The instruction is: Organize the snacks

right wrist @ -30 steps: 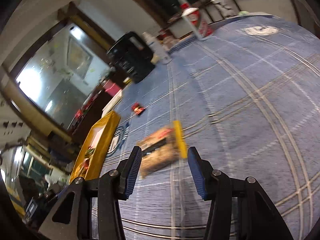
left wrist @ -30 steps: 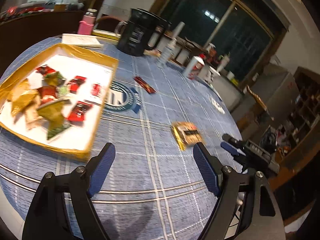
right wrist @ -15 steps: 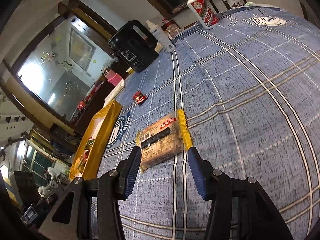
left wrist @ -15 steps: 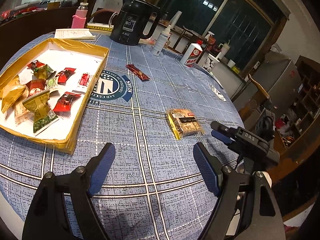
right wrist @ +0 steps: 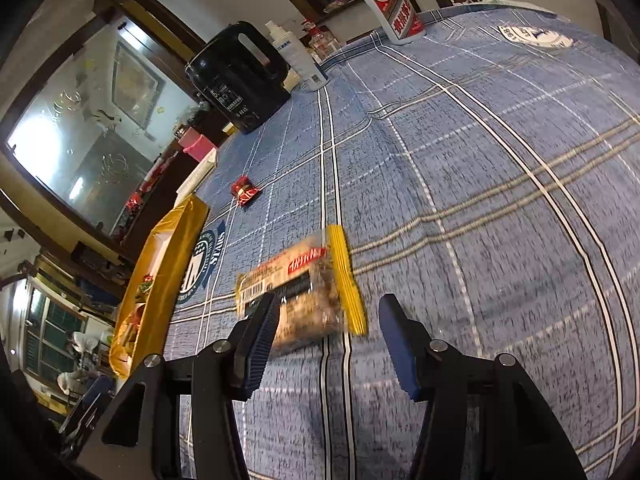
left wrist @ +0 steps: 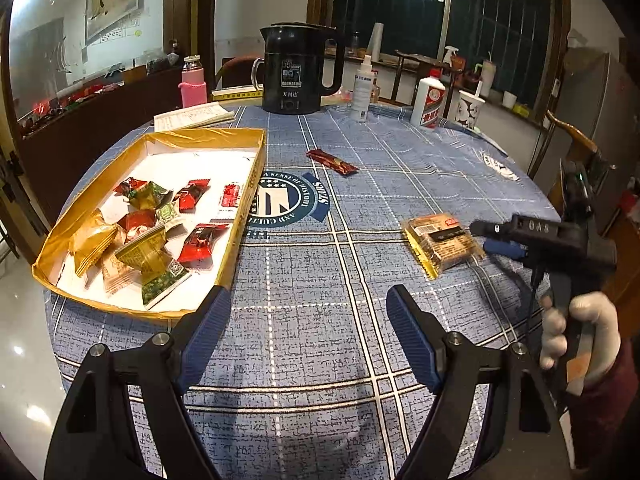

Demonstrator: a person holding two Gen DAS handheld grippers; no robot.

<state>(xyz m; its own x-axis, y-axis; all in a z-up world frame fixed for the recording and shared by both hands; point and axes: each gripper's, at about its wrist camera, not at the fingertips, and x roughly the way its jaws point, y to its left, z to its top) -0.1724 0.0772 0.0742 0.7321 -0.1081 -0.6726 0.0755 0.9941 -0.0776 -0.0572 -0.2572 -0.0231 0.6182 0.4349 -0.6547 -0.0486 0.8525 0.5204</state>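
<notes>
Right wrist: left claw finger (right wrist: 258,330) partly hides blurred snack pack (right wrist: 304,292).

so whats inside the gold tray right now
The gold tray holds a loose pile of wrapped snacks in red, gold and green wrappers on a white floor. Whatever lies beneath the overlapping packets is hidden.

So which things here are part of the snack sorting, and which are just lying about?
Job: gold tray of snacks, clear-wrapped cake, red bar, right gripper, left gripper.
Lying about: kettle, spray bottle, white liquor bottle, paper cup, pink flask, notepad.
</notes>
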